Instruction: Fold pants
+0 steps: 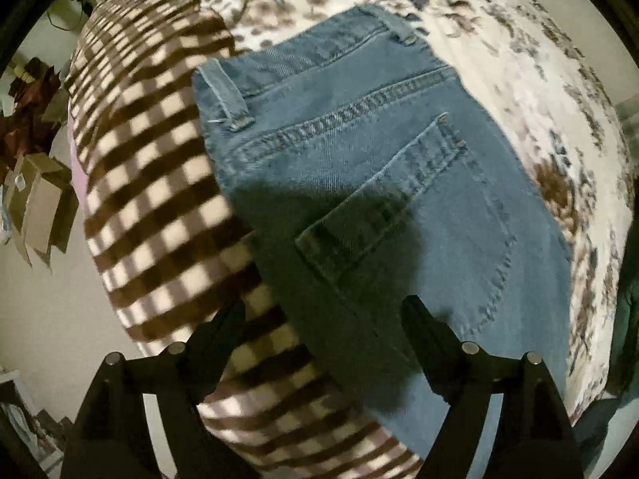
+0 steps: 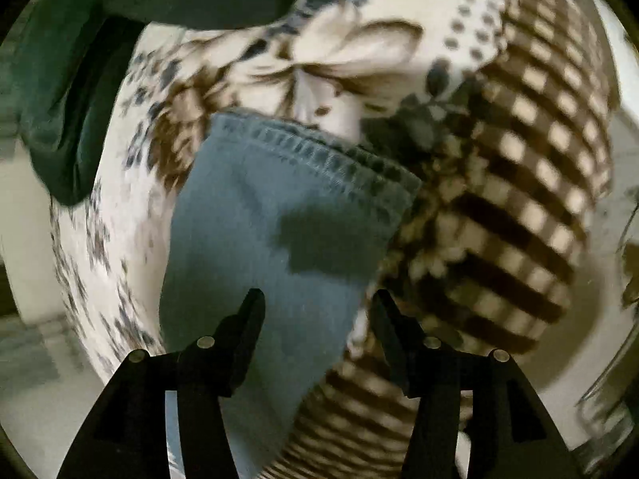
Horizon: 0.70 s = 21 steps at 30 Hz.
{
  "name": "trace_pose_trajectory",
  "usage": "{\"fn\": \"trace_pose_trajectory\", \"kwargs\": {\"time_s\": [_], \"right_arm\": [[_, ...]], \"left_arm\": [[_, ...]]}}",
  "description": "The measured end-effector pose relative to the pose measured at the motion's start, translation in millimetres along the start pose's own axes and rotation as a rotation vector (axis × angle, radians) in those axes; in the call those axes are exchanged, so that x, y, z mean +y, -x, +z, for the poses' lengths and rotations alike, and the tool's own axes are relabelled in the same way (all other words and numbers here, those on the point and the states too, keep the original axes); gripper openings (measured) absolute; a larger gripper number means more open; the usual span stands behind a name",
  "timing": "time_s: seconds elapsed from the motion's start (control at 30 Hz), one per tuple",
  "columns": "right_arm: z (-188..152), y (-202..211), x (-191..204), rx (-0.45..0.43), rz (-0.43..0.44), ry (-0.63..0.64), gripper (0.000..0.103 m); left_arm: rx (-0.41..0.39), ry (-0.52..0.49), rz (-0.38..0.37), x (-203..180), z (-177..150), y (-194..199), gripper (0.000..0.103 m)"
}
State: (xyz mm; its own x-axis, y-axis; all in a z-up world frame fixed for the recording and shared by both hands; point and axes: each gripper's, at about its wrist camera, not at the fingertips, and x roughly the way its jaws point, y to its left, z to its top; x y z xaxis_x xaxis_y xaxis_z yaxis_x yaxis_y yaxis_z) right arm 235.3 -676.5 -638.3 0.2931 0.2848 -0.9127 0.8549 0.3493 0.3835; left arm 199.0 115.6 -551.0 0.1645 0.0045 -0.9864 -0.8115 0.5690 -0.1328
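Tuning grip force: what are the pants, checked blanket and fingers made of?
Pants: faded blue denim, by twill weave and double-stitched seams.
Checked blanket: probably soft fleece; fuzzy look, though blurred.
Fingers: matte black, rigid; plastic likely, unsure.

no text, label or number can be read anywhere

Floral bedspread (image 1: pixel 519 60), checked blanket (image 1: pixel 151 183)
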Motion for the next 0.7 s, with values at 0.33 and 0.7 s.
{"fn": "trace_pose_trajectory", "kwargs": {"time_s": [0.33, 0.7], "right_arm": [[-6.4, 19.1, 11.8, -0.165, -0.046, 0.145, 0.006], [-4.8, 3.1, -44.0, 0.01, 0.146, 0.037, 0.057]], "left_arm": [[0.022, -0.034, 0.038, -15.6, 17.5, -25.7, 0.079], [-0.063, -0.321, 0.079, -69.2, -30.0, 18.0, 0.079]]}}
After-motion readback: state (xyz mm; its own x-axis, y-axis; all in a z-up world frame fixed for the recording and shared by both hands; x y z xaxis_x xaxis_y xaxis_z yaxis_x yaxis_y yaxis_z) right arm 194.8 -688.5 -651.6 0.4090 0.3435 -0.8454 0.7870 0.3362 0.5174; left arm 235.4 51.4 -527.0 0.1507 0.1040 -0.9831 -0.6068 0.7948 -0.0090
